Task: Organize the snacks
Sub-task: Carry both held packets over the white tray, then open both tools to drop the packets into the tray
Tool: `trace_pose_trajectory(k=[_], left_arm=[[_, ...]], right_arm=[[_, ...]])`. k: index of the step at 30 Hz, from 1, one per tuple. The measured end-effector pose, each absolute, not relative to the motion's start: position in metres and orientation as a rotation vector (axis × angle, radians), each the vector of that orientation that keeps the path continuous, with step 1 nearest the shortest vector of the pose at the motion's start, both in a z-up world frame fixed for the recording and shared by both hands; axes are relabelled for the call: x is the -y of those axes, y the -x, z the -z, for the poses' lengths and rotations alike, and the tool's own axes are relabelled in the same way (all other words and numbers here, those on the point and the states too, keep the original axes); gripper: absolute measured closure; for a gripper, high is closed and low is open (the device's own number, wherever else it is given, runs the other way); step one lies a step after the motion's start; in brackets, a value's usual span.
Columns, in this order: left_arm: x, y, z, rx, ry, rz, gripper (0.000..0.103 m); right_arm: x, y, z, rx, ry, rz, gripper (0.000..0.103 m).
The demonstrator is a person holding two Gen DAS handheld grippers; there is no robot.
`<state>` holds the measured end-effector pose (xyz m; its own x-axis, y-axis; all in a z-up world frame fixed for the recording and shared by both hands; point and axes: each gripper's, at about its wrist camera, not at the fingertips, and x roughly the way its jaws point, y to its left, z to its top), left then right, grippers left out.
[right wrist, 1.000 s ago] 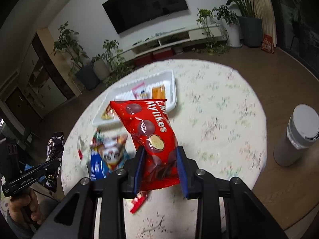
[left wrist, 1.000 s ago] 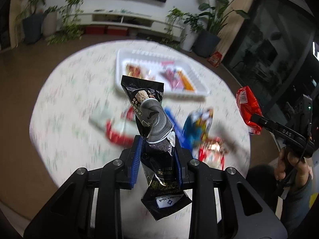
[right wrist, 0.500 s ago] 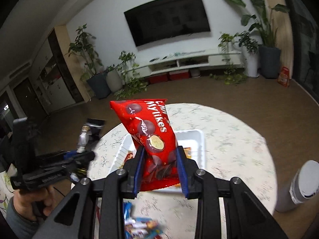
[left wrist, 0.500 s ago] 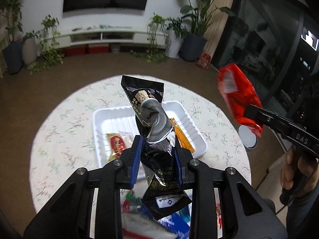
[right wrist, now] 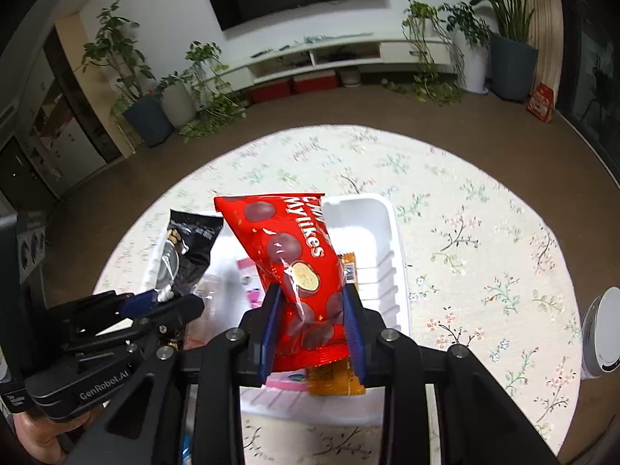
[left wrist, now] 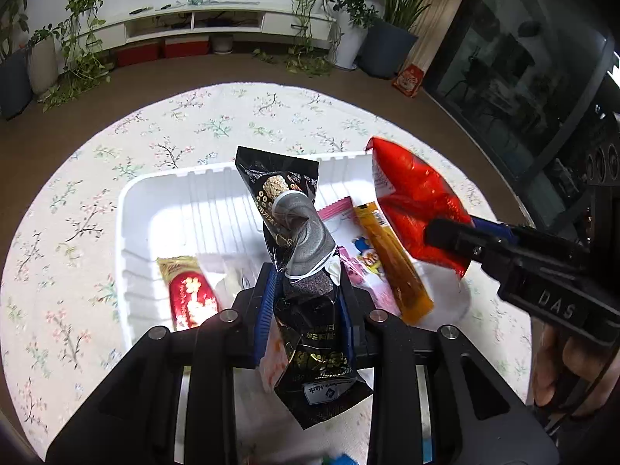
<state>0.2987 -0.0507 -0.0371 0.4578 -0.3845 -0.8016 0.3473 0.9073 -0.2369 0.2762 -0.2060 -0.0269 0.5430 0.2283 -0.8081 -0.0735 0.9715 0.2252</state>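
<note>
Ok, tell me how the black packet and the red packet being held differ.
The black packet, clamped by the left gripper, is dark, narrow and twisted, with gold print. The red packet, clamped by the right gripper, is bright red, wider and flatter, printed with round chocolate balls and the word Mylikes. Both are sealed and held above the white tray.

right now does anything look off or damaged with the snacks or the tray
Nothing stands out. The black packet and the red Mylikes bag are pinched whole above the white tray, and the snacks already in it lie flat, none torn or spilled.
</note>
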Motion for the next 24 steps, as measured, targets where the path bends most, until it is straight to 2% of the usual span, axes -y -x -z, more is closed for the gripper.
trace_pose_trajectory(k=[8, 18, 20, 22, 23, 24], left_arm=[[0.063, -0.31, 0.065, -1.034, -0.008, 0.428, 0.076], [0.062, -0.319, 0.081, -1.05, -0.006, 0.413, 0.076], [0.064, -0.319, 0.078, -1.046, -0.003, 0.413, 0.075], [0.063, -0.316, 0.073, -1.033, 0.0, 0.407, 0.061], [0.062, -0.315, 0.07, -1.022, 0.01, 0.405, 0.048], [0.06, -0.314, 0.067, -1.014, 0.02, 0.406, 0.044]], right_arm=[[0.206, -0.288, 0.06, -1.032, -0.151, -0.145, 0.069], [0.202, -0.288, 0.066, -1.033, -0.134, -0.157, 0.067], [0.202, -0.288, 0.067, -1.036, -0.133, -0.158, 0.063], [0.203, -0.288, 0.066, -1.037, -0.133, -0.159, 0.058], [0.203, -0.287, 0.064, -1.035, -0.132, -0.159, 0.054], [0.205, -0.286, 0.063, -1.033, -0.133, -0.159, 0.05]])
